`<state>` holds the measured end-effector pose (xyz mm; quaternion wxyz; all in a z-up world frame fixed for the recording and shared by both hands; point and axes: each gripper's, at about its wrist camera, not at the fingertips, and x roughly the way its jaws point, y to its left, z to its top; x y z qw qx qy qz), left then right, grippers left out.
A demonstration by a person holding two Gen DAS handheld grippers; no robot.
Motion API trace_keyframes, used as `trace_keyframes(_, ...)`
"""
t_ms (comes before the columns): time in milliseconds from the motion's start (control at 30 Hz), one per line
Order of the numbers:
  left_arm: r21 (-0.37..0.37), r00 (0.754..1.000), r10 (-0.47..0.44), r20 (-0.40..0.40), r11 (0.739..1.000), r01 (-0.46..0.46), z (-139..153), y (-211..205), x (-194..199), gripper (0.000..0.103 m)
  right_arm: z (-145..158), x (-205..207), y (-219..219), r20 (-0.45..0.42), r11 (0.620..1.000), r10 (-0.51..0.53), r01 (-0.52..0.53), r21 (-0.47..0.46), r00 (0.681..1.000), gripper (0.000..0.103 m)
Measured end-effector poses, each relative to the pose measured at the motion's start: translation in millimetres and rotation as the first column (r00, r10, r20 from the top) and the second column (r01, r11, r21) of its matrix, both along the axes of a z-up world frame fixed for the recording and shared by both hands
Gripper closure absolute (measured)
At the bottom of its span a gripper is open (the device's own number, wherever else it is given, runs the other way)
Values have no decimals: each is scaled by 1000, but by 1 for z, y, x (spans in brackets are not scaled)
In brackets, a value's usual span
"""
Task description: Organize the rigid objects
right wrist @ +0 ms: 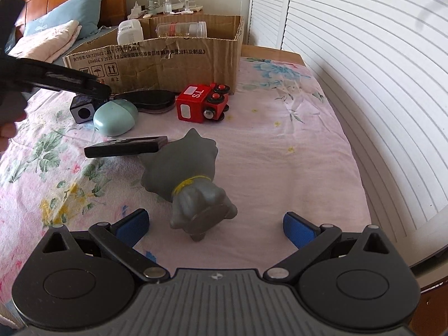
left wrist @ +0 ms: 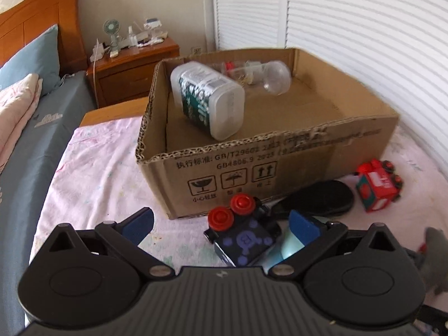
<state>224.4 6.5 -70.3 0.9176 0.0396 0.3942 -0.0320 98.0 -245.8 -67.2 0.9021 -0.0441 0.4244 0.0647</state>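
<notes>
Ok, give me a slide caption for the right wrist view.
Open right hand-held gripper poised around a grey toy figurine lying on the floral bedsheet, before the brown cardboard box.

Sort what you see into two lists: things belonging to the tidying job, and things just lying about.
Job: cardboard box, white jar, clear bottle, red train, dark toy car, grey figure.

Lying about: pillows, desk fan, nightstand.

Left wrist view: the mint case (left wrist: 289, 247) hides mostly behind the blue pad and the dark toy train (left wrist: 243, 238). The grey figurine (left wrist: 435, 260) is cut by the right edge, blurred. Inside the cardboard box (left wrist: 280, 151), the clear bottle (left wrist: 263, 77) smears (contents unreadable). Right wrist view: the dark train (right wrist: 82, 110) sits half-covered by the left gripper's body.
</notes>
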Motion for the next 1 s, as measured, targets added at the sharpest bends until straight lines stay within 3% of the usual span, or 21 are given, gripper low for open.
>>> trace_keyframes(133, -8, 999, 27, -26, 1000, -27, -7, 8, 0, 1, 0, 0, 0, 1, 1000, 2, -2, 0, 1000, 0)
trace_keyframes(400, 55, 997, 60, -45, 997, -57, -11, 34, -24, 1, -1, -3, 0, 16, 1000, 6, -6, 1, 1000, 0)
trace_keyframes(567, 30, 1000, 17, -24, 999, -16, -13, 36, -24, 4, -1, -5, -2, 31, 1000, 16, -17, 4, 999, 0)
trace_keyframes(667, -10, 1000, -18, -13, 1000, 18, -16, 35, -19, 11, -1, -7, -2, 33, 1000, 21, -22, 4, 999, 0)
trace_keyframes(833, -59, 997, -77, 15, 995, 78, -14, 33, -19, 42, -1, -7, -3, 36, 999, 38, -38, 5, 999, 0)
trace_keyframes(900, -61, 996, -93, 16, 994, 94, -13, 32, -20, 48, -1, -7, -3, 39, 999, 49, -49, 5, 998, 0)
trace_keyframes(1000, -59, 995, -96, 18, 994, 96, -13, 30, -21, 48, -1, -4, -4, 37, 995, 95, -96, 5, 995, 0)
